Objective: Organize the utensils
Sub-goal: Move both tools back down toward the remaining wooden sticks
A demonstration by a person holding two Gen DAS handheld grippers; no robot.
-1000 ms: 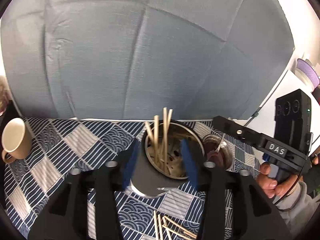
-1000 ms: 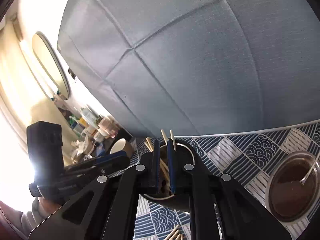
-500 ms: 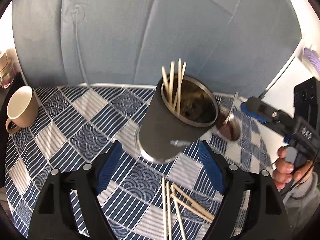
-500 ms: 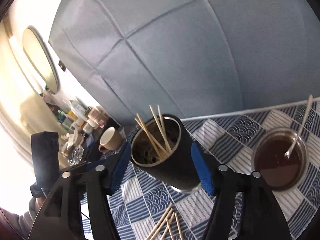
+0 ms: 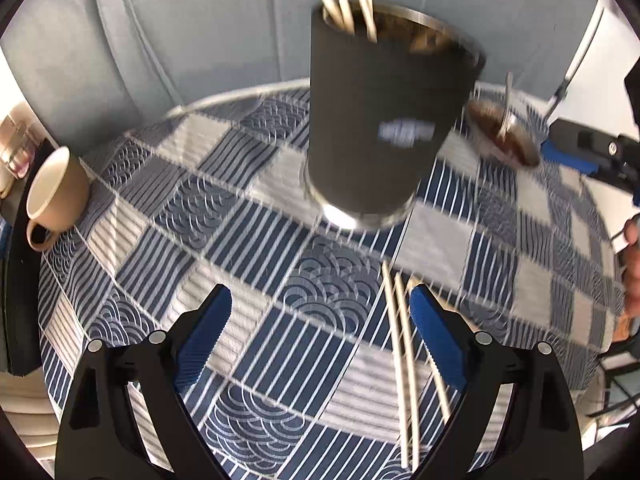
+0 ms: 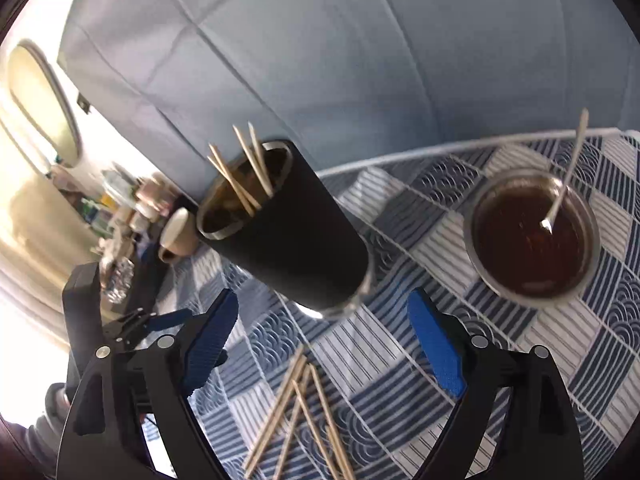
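1. Left tongs (image 5: 320, 328): jaws spread wide, nothing between the blue pads (image 5: 204, 332). They hang over the cloth (image 5: 160, 216), which is blue and white patchwork.
2. Right tongs (image 6: 322, 332): jaws likewise spread wide, pads bare, nothing gripped.
3. Loose sticks (image 5: 402, 364): lying flat on the cloth just inside the left tongs' right finger, running away from the camera. In the right wrist view the same sticks (image 6: 300, 412) lie between the right tongs' fingers, low in frame, some crossing one another.
4. Cup (image 5: 388, 120): black, metal rim, standing on the cloth straight ahead of the left tongs and beyond their tips, apart from both pads. From the right tongs the cup (image 6: 288, 232) sits ahead and slightly left, past the fingertips (its lean looks like lens distortion; true tilt cannot be told).
5. Sticks in cup (image 5: 348, 4): four stand in it, tips above the rim, leaning on the left side of the mouth.
6. Bowl (image 6: 532, 236): ahead and right of the right tongs, holding dark brown liquid, with a spoon (image 6: 564, 184) resting in it, handle up and away.
7. Mug (image 5: 54, 196): beige, far left of the left tongs, at the cloth's edge.
8. Backdrop (image 6: 360, 60): grey-blue padded panels behind the table.
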